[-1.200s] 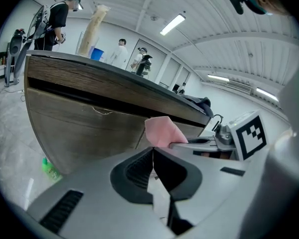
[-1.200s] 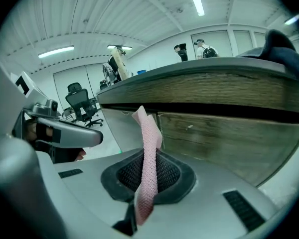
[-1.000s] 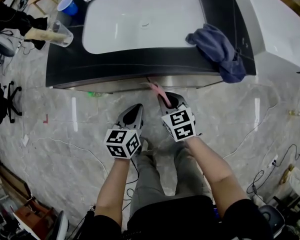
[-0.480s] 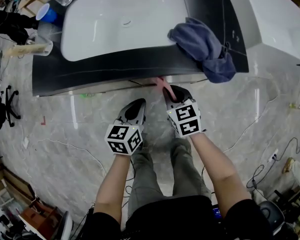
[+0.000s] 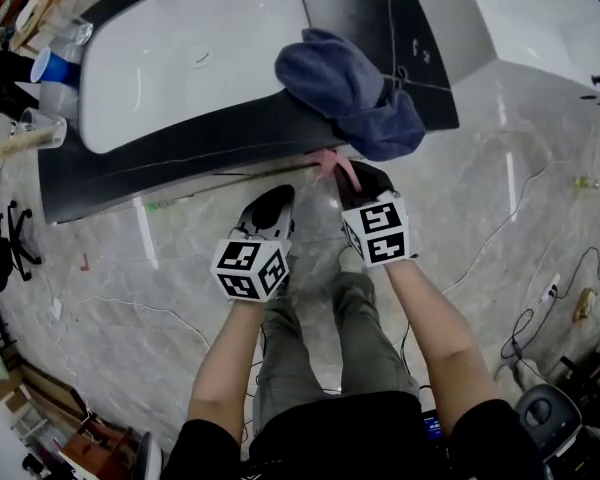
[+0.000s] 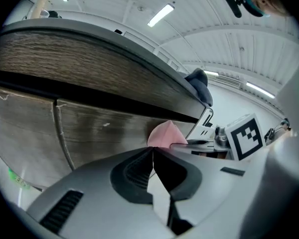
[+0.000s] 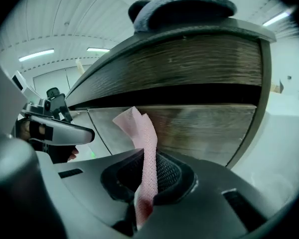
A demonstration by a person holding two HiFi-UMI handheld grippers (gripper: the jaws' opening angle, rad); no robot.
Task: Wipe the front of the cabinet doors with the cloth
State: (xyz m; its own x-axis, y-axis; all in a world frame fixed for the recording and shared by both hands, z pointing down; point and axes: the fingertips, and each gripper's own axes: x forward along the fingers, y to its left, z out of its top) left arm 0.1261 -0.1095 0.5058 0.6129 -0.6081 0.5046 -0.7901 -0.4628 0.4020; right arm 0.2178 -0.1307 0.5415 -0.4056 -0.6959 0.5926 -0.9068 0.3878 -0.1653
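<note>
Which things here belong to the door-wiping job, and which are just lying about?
Job: pink cloth; cabinet doors; right gripper, clamped on the cloth.

Lying about: blue towel on the counter; blue cup; clear cup.

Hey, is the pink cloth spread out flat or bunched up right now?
Bunched: the pink cloth stands as a narrow folded strip pinched in the right gripper.

Two grippers [image 5: 273,198] [image 5: 355,175], one pink cloth [image 5: 329,162], one blue towel [image 5: 345,83], one basin [image 5: 180,63], three cups [image 5: 43,66] [image 5: 74,34] [image 5: 36,124].
</note>
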